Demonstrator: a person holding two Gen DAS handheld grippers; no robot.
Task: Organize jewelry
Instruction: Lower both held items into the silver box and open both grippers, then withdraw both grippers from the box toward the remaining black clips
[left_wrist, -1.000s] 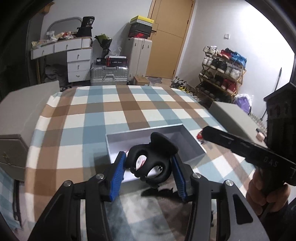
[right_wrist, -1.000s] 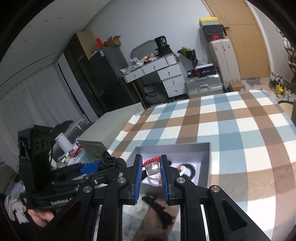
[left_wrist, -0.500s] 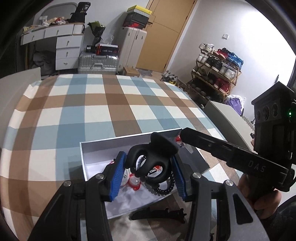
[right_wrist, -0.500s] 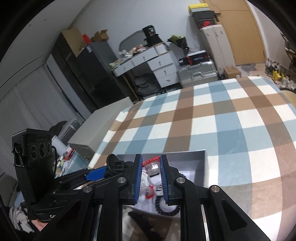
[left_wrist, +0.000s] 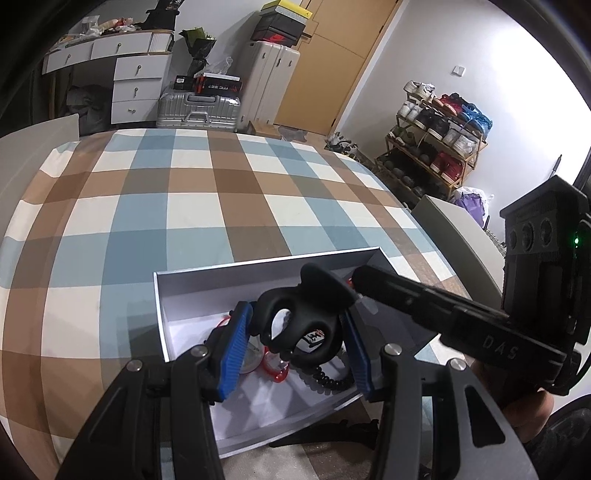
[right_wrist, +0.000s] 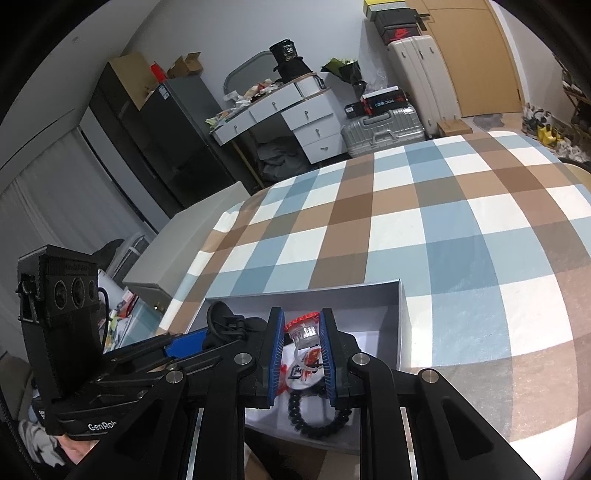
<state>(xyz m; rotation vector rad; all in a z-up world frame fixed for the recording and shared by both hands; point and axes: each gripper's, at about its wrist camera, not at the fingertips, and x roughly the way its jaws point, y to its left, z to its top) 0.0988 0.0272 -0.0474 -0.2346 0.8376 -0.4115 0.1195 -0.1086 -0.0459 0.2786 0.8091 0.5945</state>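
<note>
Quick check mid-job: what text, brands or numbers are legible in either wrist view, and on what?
"DAS": on the black arm of the right claw, left wrist view.
"GenRob", cut off: on the black body of the left claw, right wrist view.
"36": on the black cylinder atop the white desk.
Print on the box's small tag: too blurred.

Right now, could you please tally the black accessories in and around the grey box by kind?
Hair claw, in the left hand-held gripper: 1
Bead bracelet, in the grey box: 1
Toothed clip, outside the box: 1
Total: 3
</note>
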